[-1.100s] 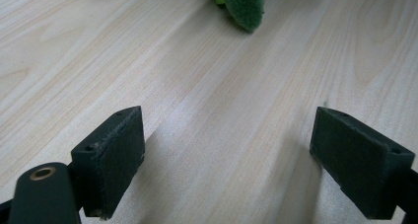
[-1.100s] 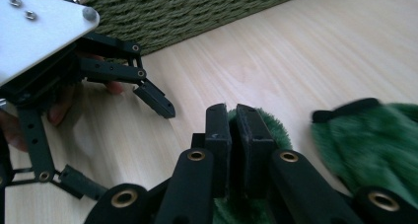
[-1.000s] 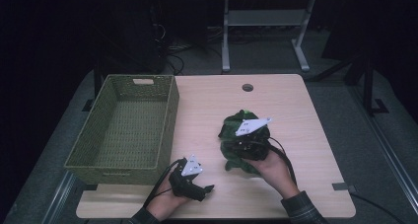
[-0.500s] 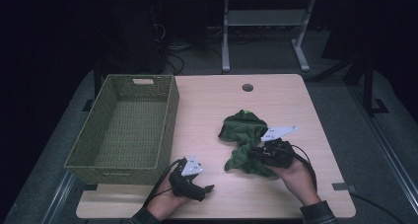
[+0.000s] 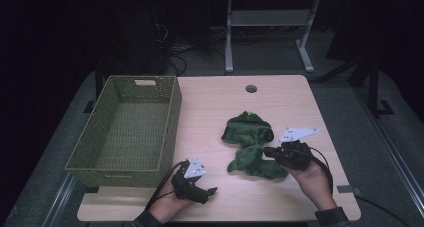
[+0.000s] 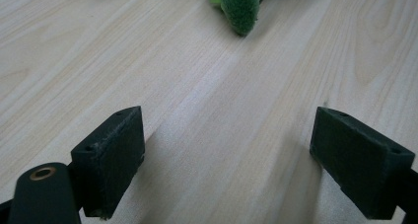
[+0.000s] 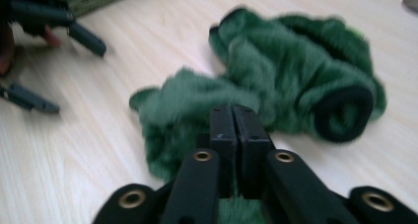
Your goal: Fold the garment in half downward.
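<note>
Here the right gripper (image 5: 267, 151) has just closed its 2 jaws, pinching the near edge of the green fleece garment (image 5: 248, 142), which lies crumpled on the wooden table (image 5: 220, 104). The left gripper (image 5: 207, 192) rests apart, jaws wide and holding nothing, beside the wicker basket (image 5: 170, 132).

We see a light wooden table (image 5: 215, 107) with a round cable hole (image 5: 251, 89) near its far edge; on it stand a green woven basket (image 5: 127, 129) at the left and lies a crumpled green fleece garment (image 5: 248, 144) right of the middle
</note>
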